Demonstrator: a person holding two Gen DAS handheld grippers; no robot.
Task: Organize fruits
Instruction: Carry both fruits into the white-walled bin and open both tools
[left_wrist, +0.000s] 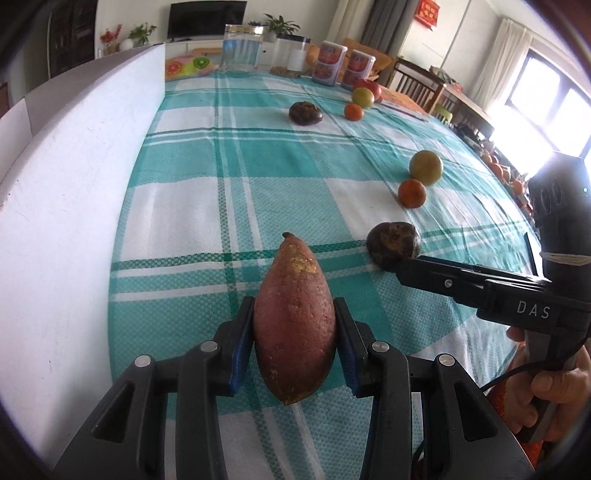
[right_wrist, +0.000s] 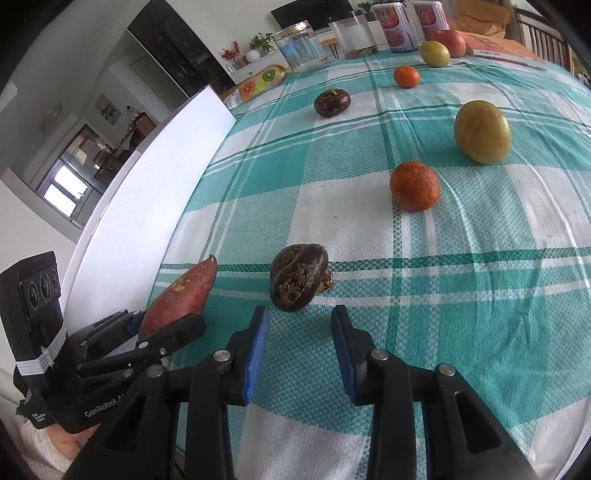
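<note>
My left gripper (left_wrist: 295, 325) is shut on a reddish sweet potato (left_wrist: 293, 325), tip pointing away, just above the checked cloth; it also shows in the right wrist view (right_wrist: 177, 299). My right gripper (right_wrist: 299, 321) is open and empty, just short of a dark brown wrinkled fruit (right_wrist: 299, 282), seen too in the left wrist view (left_wrist: 393, 249). Beyond lie an orange (right_wrist: 414, 185), a green-yellow fruit (right_wrist: 482, 132), a second dark fruit (right_wrist: 331, 102), a second orange (right_wrist: 406, 76), another green fruit (right_wrist: 435, 53) and a red apple (right_wrist: 452, 42).
A white board (left_wrist: 74, 184) stands along the table's left side. At the far edge are two clear jars (left_wrist: 242, 46), two printed cans (left_wrist: 328, 62) and an orange book (right_wrist: 498, 48). Chairs (left_wrist: 417, 86) stand beyond the far right corner.
</note>
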